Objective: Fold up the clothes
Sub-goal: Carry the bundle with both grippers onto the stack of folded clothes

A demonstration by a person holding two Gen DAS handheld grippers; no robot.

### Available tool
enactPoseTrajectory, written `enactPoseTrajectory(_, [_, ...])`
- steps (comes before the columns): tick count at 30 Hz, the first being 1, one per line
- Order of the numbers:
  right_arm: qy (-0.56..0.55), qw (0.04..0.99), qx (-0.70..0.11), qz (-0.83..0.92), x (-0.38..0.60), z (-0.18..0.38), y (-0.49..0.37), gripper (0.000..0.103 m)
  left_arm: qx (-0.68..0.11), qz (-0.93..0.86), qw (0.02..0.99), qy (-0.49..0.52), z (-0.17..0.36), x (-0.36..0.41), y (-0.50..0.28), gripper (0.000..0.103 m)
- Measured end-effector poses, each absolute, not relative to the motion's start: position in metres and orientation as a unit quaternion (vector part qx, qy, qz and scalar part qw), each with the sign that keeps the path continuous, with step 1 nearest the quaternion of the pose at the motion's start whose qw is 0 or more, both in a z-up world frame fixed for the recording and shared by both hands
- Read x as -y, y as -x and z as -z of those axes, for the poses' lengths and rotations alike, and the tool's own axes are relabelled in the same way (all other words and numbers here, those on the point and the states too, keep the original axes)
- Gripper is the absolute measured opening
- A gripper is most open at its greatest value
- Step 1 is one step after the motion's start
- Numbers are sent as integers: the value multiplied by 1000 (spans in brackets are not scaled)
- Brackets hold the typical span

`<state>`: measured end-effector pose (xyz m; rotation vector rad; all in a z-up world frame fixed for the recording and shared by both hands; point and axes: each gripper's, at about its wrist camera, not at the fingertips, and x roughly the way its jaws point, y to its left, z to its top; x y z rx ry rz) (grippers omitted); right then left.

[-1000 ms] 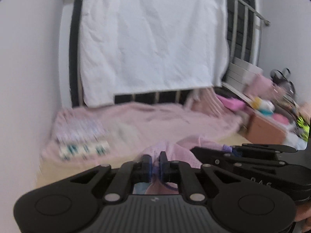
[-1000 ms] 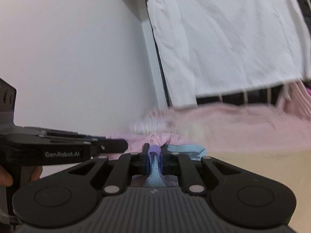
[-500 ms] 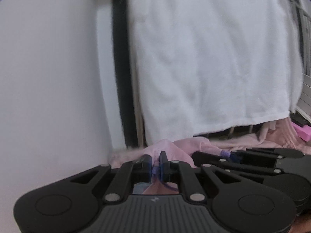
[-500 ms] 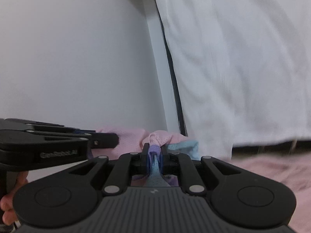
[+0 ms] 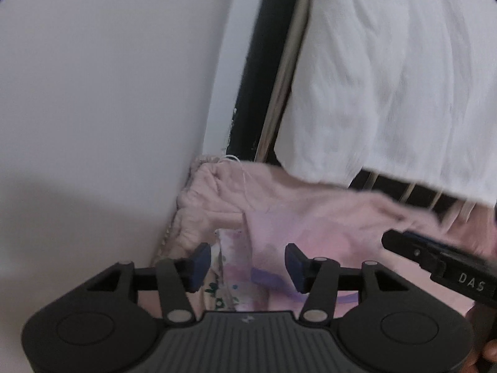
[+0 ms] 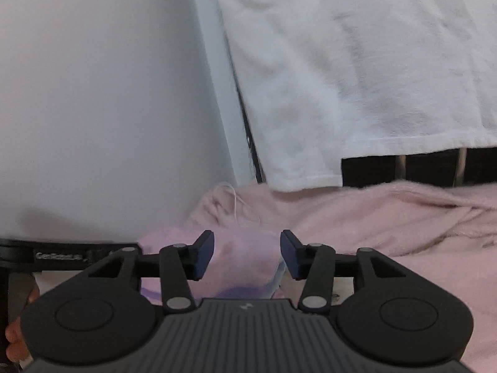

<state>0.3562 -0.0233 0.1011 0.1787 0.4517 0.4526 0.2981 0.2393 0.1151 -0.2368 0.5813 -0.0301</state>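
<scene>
Pink garment point(image 5: 273, 248) — between spread tool point(image 5: 247, 262) fingers

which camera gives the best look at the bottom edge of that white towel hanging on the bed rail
The right wrist view: the white towel's lower hem and corner run clear across the dark bed rail. The left wrist view shows the towel tilted and blurrier, hem partly cut off.

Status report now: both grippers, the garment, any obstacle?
Left gripper open. Right gripper open. Pink garment lying on pink blanket, beside wall. White towel hangs behind, not blocking.
</scene>
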Motion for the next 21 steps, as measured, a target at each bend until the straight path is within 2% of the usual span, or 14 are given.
enactPoseTrajectory(2, [-111,937,-239,-229,29,-98,-365,48,-286,21,952,109,-115,-229,-297,55])
enactPoseTrajectory(5, [-142,920,-281,-233,29,-83,-376,47,-312,20,943,111,-98,-222,-297,53])
enactPoseTrajectory(6, [-166,910,-294,-240,32,-78,-378,38,-314,22,941,122,-93,-223,-295,51])
enactPoseTrajectory(8, [-209,889,-317,-255,36,-69,-383,9,-310,32,939,147,-87,-225,-292,16])
enactPoseTrajectory(11, [-196,894,-304,-266,30,-69,-383,9,-301,29,940,159,-87,-229,-290,7])
enactPoseTrajectory(13, [-181,900,-284,-277,24,-76,-381,8,-296,28,940,165,-89,-230,-290,4])
enactPoseTrajectory(21, [-186,903,-254,-291,13,-97,-386,7,-267,18,949,169,-106,-234,-288,2])
